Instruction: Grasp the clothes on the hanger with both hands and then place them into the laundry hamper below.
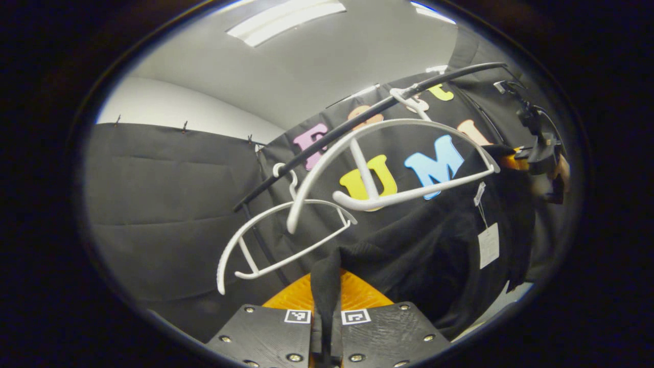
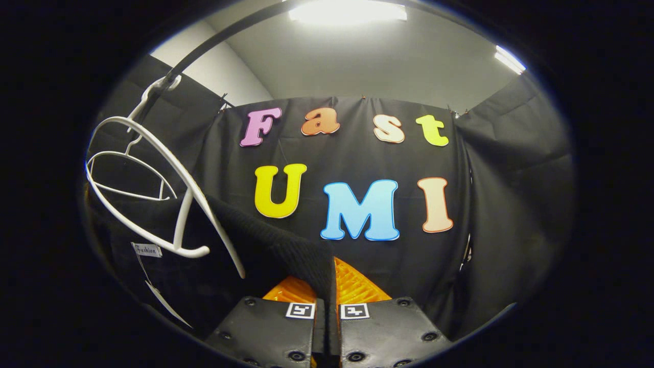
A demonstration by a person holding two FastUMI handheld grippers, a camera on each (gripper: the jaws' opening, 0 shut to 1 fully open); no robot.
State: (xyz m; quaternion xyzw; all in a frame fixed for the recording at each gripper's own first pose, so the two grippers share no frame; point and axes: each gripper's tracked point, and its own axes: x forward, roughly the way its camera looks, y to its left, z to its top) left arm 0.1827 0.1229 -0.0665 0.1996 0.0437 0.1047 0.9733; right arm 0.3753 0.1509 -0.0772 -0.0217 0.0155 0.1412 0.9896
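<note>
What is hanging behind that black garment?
Behind the garment hang two white hangers on a black rail, with the booth's black cloth wall beyond them. The garment covers whatever lies below, so no hamper can be made out.

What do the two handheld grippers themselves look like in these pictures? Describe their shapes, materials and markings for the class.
Each gripper, the left gripper and the right gripper, shows two flat, dark, grainy plates side by side, fastened with round screws. Each plate carries a small square black-and-white marker near its inner top corner. In the left gripper view, the right gripper appears farther off as a dark, boxy body.
</note>
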